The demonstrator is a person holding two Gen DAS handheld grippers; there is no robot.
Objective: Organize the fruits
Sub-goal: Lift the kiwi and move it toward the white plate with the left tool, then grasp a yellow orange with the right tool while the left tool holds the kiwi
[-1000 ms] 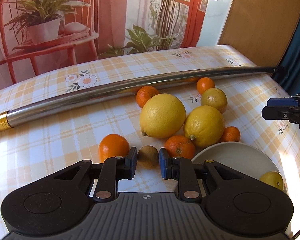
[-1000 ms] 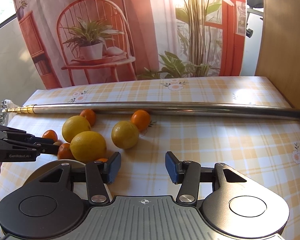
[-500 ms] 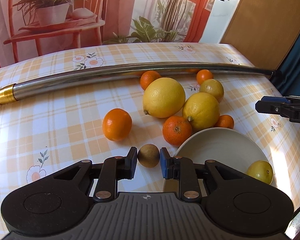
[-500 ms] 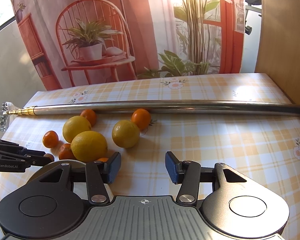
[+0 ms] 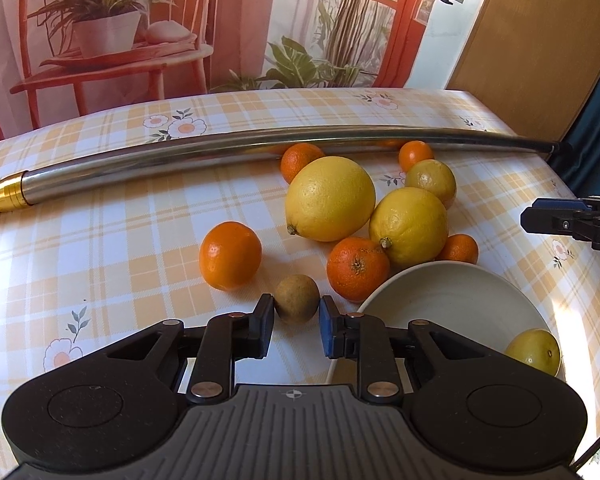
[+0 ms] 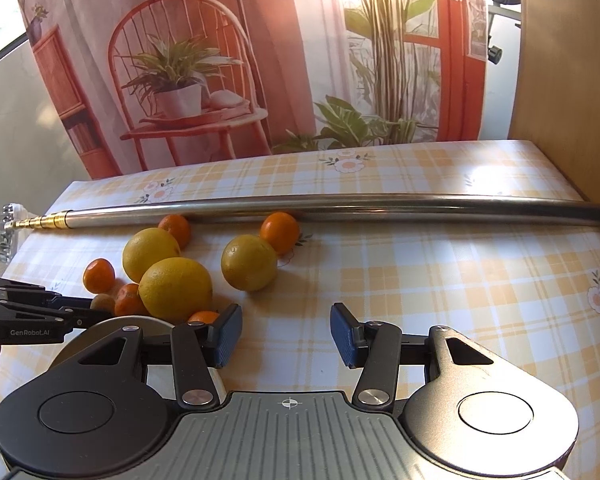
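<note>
My left gripper [image 5: 296,326] is shut on a small brown fruit [image 5: 297,298], held just in front of an orange [image 5: 230,255] and a mandarin [image 5: 358,268]. A white bowl [image 5: 440,272] sits to its right with one small lemon [image 5: 534,351] inside. Two big lemons [image 5: 330,204] [image 5: 408,226], a smaller one and several mandarins lie beyond. In the right wrist view, my right gripper [image 6: 286,332] stands open over bare cloth, with nothing between its fingers. The left gripper [image 6: 80,314] shows at the left there, and most of the bowl [image 6: 112,322] is hidden.
A long steel pole [image 5: 228,152] with a brass end lies across the table behind the fruit. The checked tablecloth [image 6: 460,280] runs to the right. A wooden panel [image 5: 540,40] and a printed backdrop stand at the far edge.
My left gripper has pulled back from the fruit pile with the brown fruit still in it, so the orange and mandarin now lie ahead. The right gripper has barely moved.
</note>
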